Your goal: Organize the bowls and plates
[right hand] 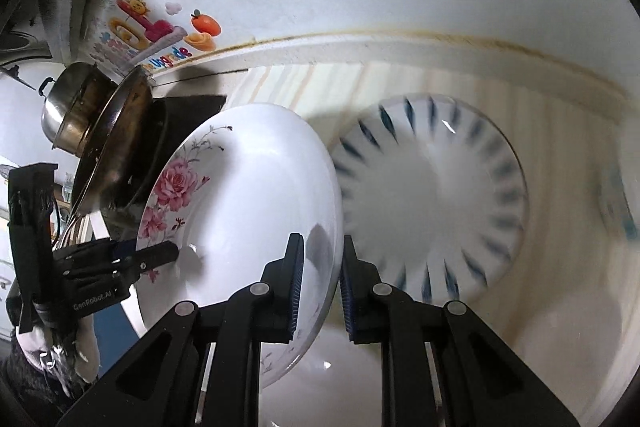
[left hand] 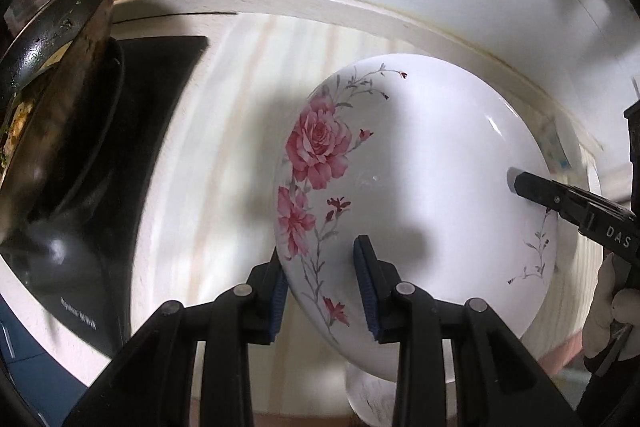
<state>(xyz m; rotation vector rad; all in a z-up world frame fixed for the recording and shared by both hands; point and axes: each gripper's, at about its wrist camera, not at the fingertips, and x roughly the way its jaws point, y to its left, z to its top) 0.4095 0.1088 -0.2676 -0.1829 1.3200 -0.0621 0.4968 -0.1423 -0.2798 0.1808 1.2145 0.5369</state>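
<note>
Over a pale striped countertop (right hand: 560, 155), a white, glossy ceramic plate with pink roses (left hand: 420, 187) hangs tilted, both grippers clamped on opposite rims: left gripper (left hand: 322, 287), right gripper (right hand: 320, 287). Next, seemingly, stacking it onto the blue-dashed white plate (right hand: 432, 203) lying right.

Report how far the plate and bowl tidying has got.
Nothing looks finished. In hand: the rose plate is lifted and tilted, its rim gripped on opposite sides by the left gripper and the right gripper. Left: the blue-striped plate lies alone on the counter, with another white dish below.
</note>
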